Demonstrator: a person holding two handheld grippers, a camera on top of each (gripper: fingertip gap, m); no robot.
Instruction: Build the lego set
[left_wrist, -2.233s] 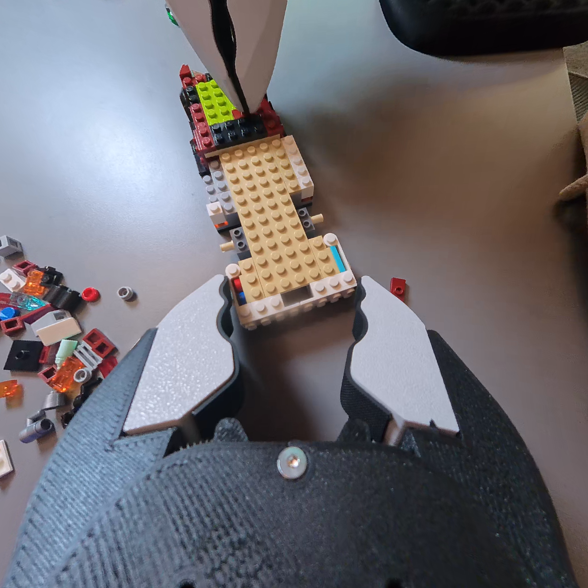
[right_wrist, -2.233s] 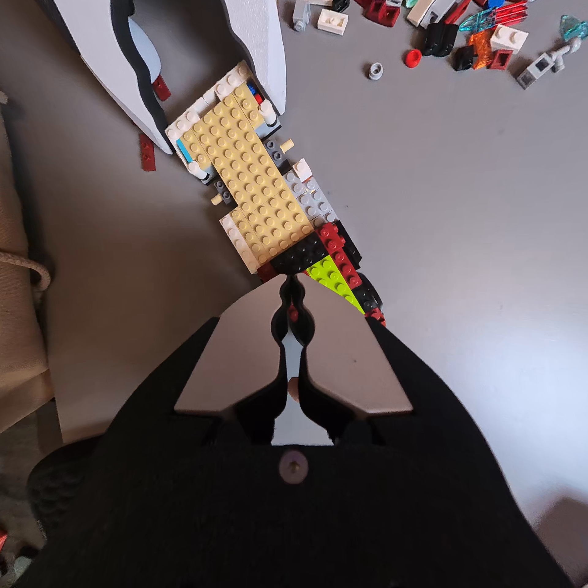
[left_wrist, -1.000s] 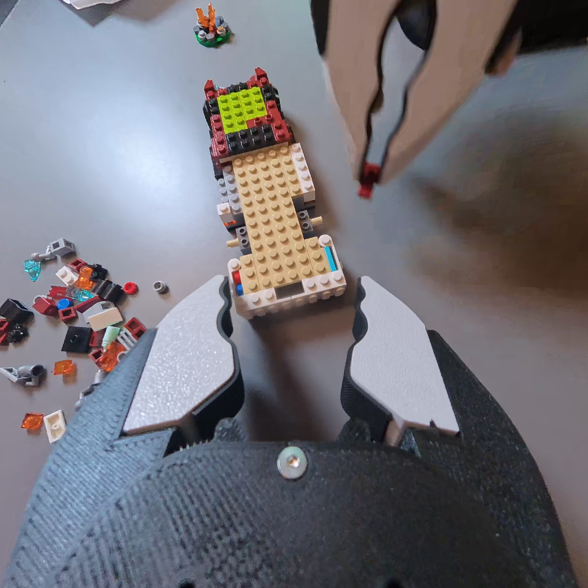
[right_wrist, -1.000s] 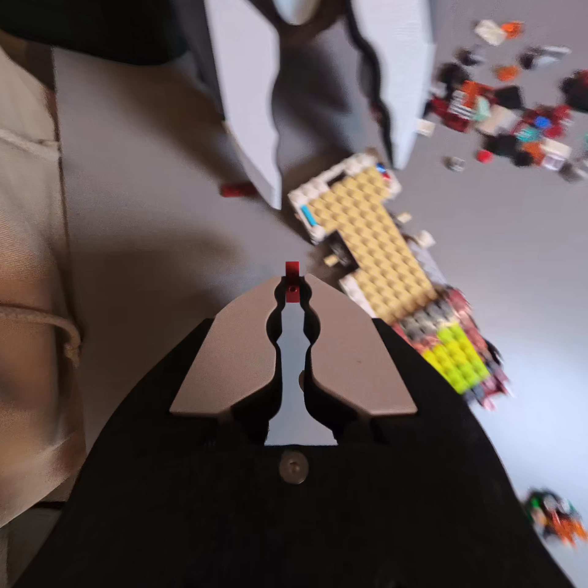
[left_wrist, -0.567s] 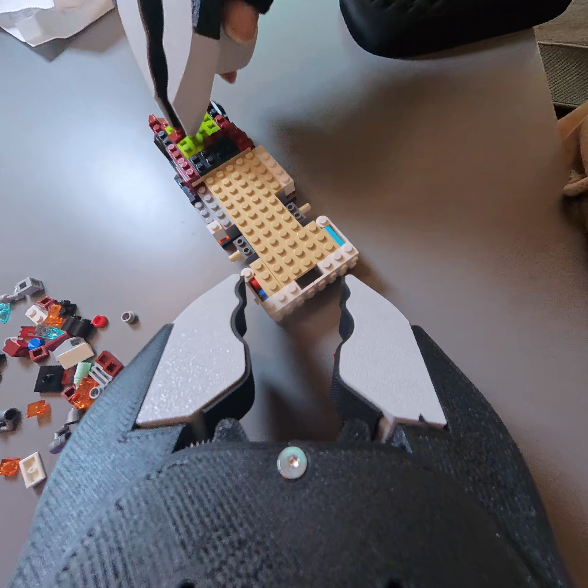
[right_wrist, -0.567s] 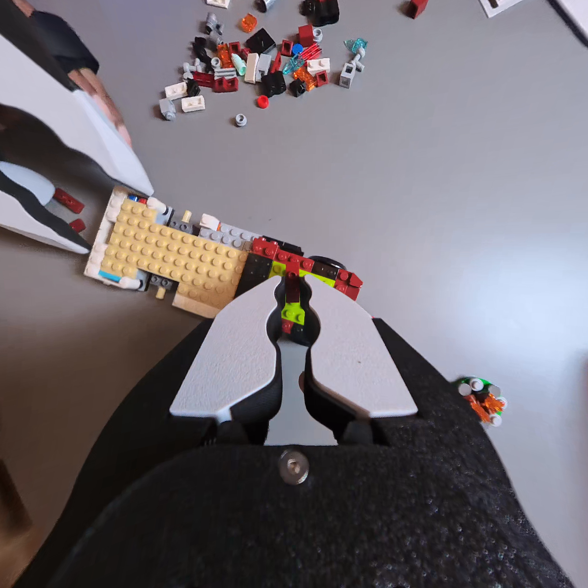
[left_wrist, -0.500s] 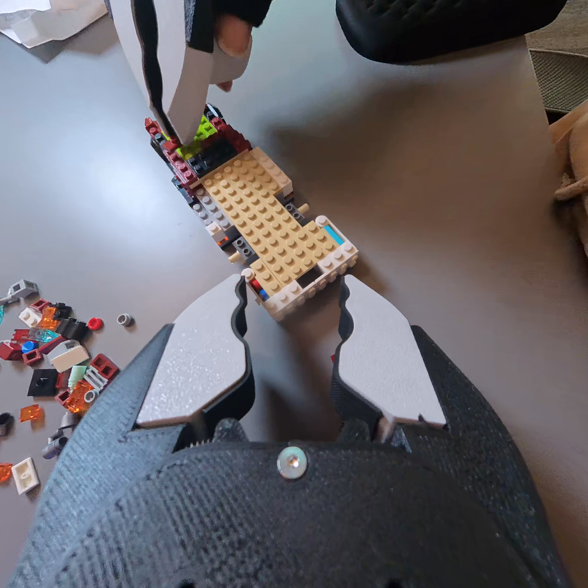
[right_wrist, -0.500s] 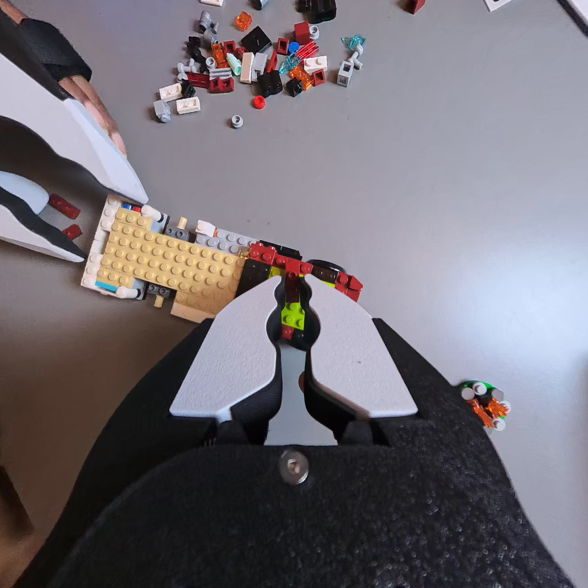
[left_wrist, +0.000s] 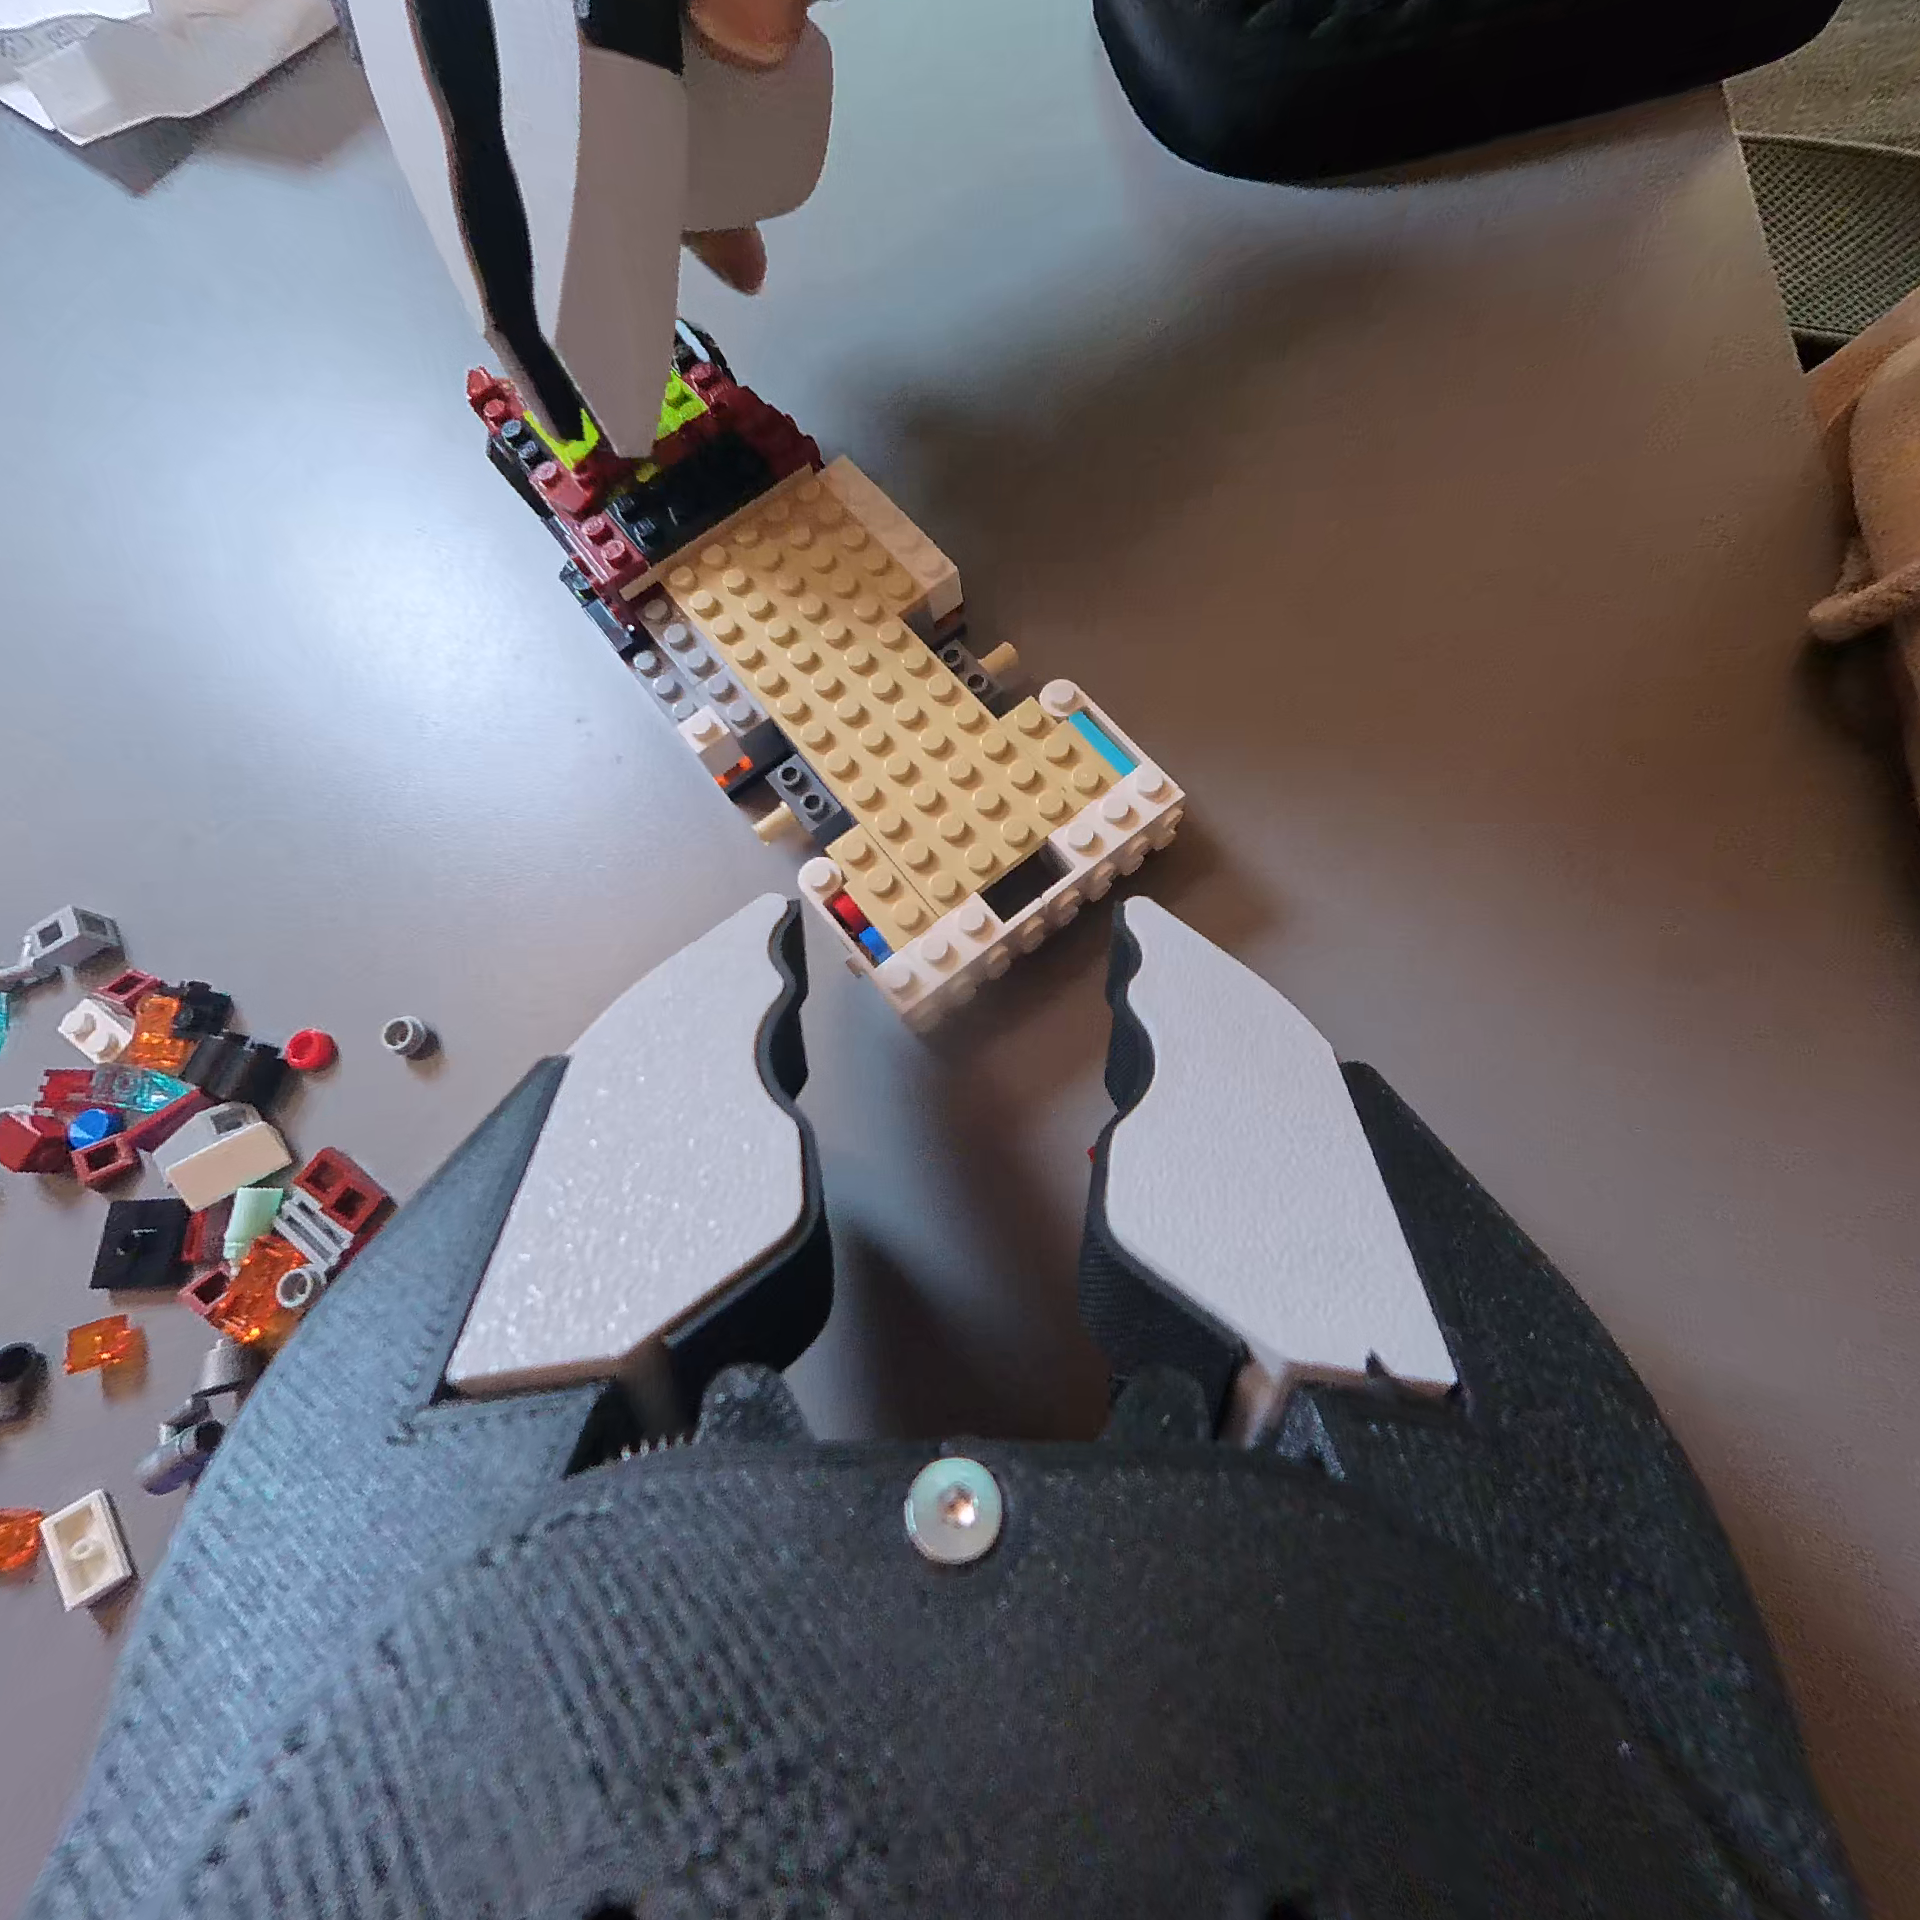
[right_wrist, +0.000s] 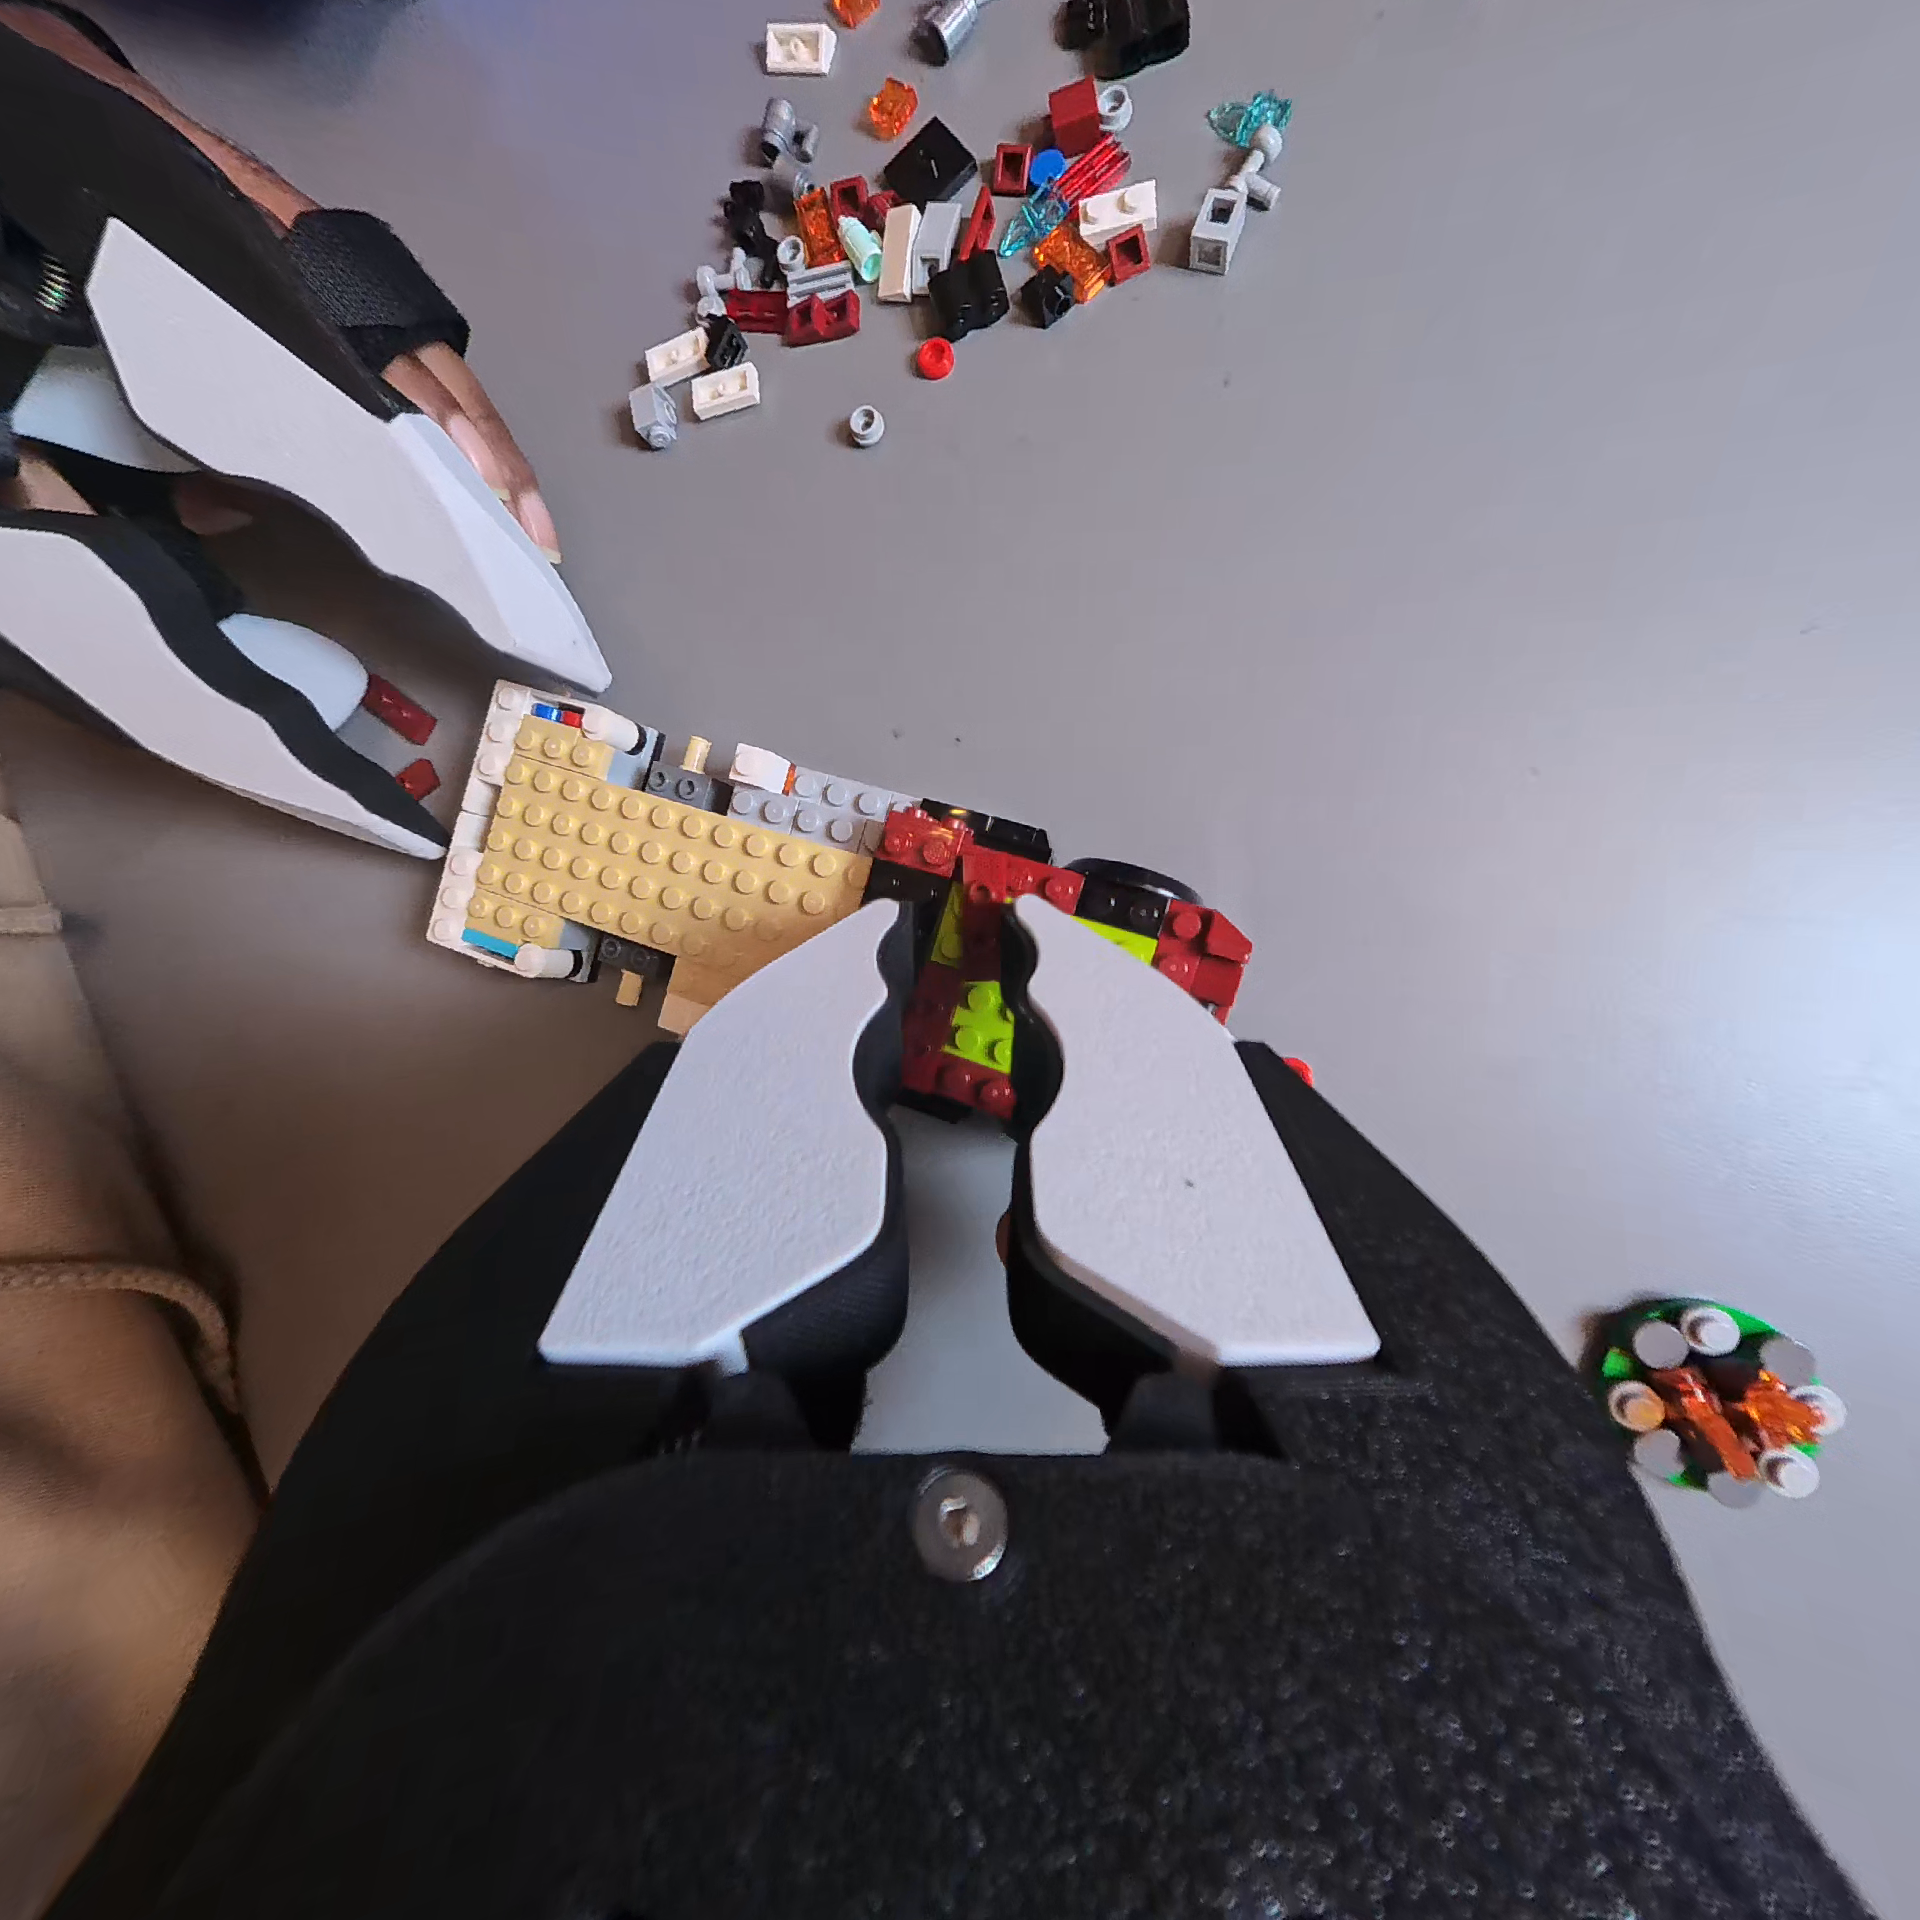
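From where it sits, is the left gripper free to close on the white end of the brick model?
Probably yes: the left gripper has its jaws open either side of the white end of the brick model, with nothing between.

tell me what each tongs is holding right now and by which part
Neither holds anything. The left tongs stand open around the white end of the brick model, not pressing it. The right tongs are parted above its red-and-lime end.

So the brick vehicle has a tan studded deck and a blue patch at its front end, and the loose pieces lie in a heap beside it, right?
Not quite: the front patch is lime green, not blue, as the right wrist view shows. The brick vehicle does have a tan studded deck, and the loose pieces lie in a heap beside it.
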